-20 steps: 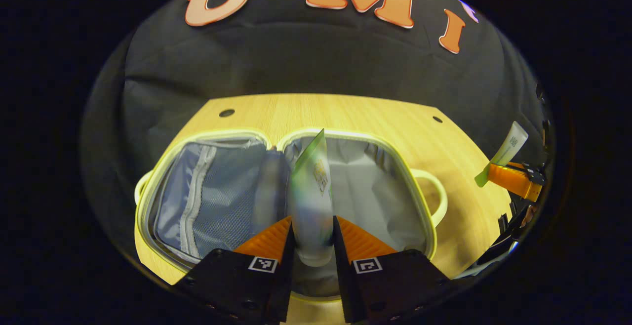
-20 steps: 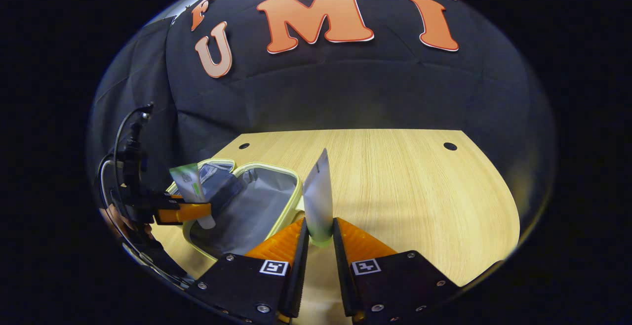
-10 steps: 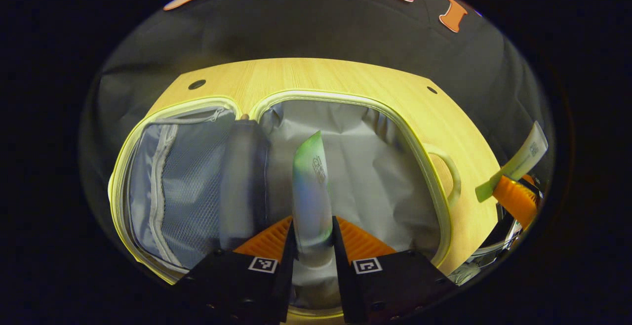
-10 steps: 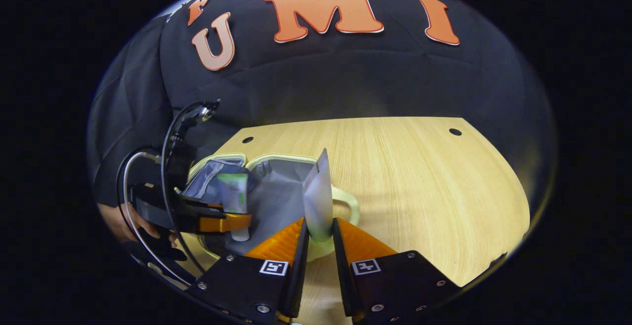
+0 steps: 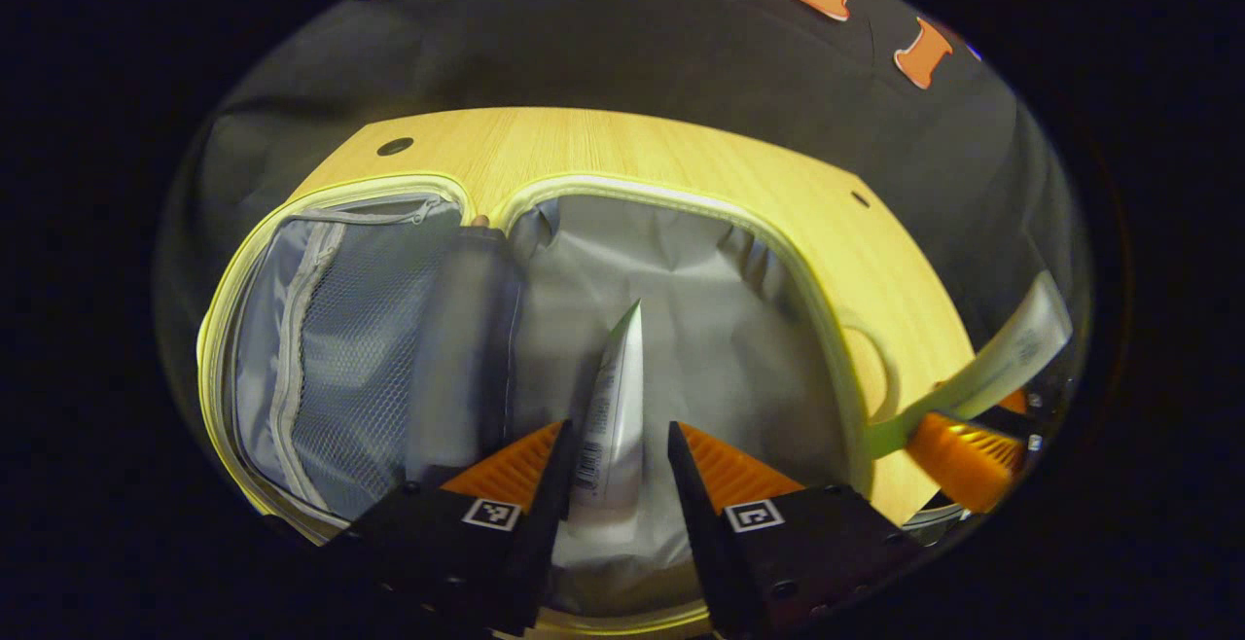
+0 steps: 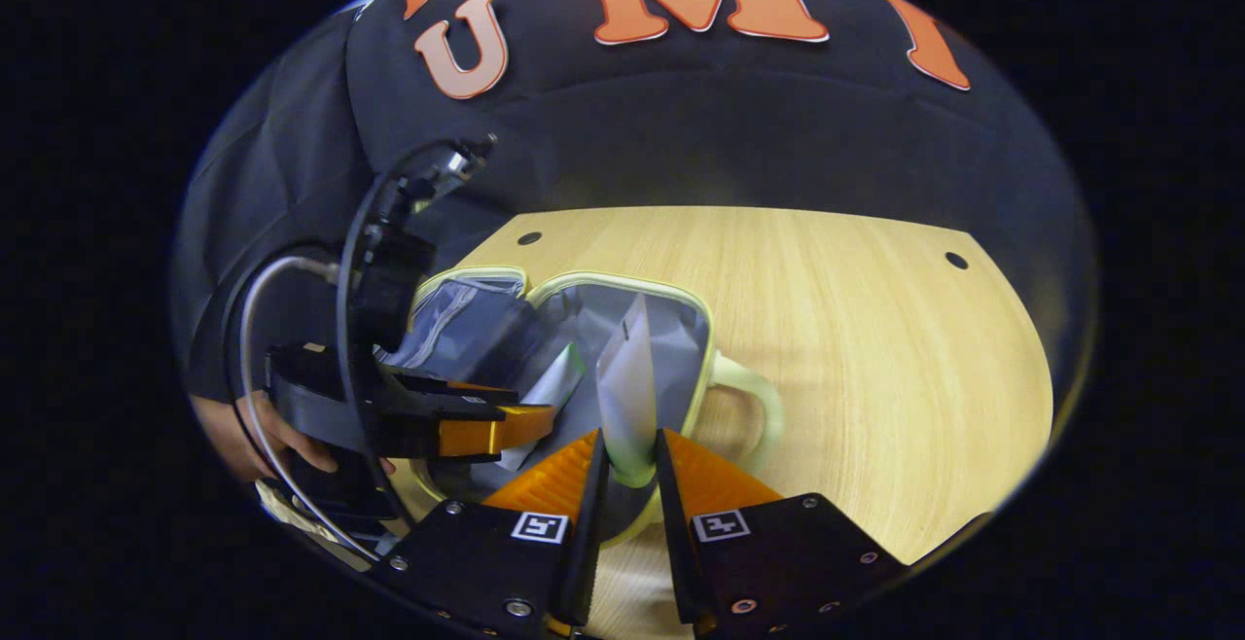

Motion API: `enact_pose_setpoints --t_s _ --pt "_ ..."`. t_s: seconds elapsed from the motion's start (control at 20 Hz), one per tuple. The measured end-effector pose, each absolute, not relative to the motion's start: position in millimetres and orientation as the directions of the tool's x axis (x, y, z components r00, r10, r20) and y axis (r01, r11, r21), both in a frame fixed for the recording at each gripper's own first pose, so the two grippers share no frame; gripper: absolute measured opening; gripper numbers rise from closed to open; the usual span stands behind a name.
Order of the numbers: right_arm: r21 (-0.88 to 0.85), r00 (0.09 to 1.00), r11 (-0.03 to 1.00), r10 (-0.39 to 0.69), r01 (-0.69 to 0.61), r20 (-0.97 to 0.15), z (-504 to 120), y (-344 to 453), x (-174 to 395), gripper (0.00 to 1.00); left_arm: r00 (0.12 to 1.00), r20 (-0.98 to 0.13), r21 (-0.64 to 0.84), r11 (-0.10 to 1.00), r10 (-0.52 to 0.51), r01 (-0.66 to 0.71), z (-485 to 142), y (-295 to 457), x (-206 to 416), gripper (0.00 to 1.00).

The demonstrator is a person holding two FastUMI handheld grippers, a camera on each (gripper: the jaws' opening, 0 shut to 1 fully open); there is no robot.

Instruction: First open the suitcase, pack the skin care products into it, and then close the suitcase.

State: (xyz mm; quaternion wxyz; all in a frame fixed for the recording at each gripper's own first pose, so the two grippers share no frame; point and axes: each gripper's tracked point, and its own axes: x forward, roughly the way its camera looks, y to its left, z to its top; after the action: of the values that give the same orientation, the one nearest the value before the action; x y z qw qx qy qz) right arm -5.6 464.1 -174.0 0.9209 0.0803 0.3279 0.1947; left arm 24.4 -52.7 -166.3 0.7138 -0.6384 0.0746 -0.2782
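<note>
The suitcase (image 5: 671, 202) lay opened flat on the wooden counter (image 6: 875, 329), toward its left edge as the right gripper view framed it, so the work had reached the packing step. In the left gripper view, the left gripper (image 5: 611, 445) hung low over the grey-lined half of the case with a tube (image 5: 611, 407) between its jaws; the jaws stood slightly wider than the tube, and whether both still pressed on it could not be told, so it may have been at the point of release. The mesh-pocket half (image 5: 331, 329) lay beside it, across the hinge. The right gripper (image 6: 628, 455) had its jaws closed on a second, pale tube (image 6: 627, 387), held upright above the near rim of the same lined half, just beside the case's handle (image 6: 754, 407).

By my reading, the next move called for the left tube to be let go and that gripper drawn clear, leaving room for the right tube to descend without the two tools meeting over the narrow compartment.
</note>
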Motion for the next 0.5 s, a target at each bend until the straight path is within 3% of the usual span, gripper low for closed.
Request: enact_pose_setpoints --t_s 0.1,0.25,0.5 --pt "0.297 0.678 0.902 0.432 -0.314 -0.595 -181.2 471.1 -3.6 0.33 0.866 0.263 -0.954 0.017 -0.425 0.298 -178.4 -31.7 18.1 0.74" --pt "0.333 0.629 0.889 0.457 -0.314 -0.629 -196.3 478.6 -1.1 0.33 0.917 0.244 -0.965 0.015 -0.315 0.262 -211.9 2.9 7.2 0.84" --pt "0.396 0.535 0.885 0.464 -0.245 -0.706 -223.9 490.0 1.6 0.33 0.977 0.11 -0.993 0.01 -0.181 0.114 -295.9 66.4 -30.8 0.85"
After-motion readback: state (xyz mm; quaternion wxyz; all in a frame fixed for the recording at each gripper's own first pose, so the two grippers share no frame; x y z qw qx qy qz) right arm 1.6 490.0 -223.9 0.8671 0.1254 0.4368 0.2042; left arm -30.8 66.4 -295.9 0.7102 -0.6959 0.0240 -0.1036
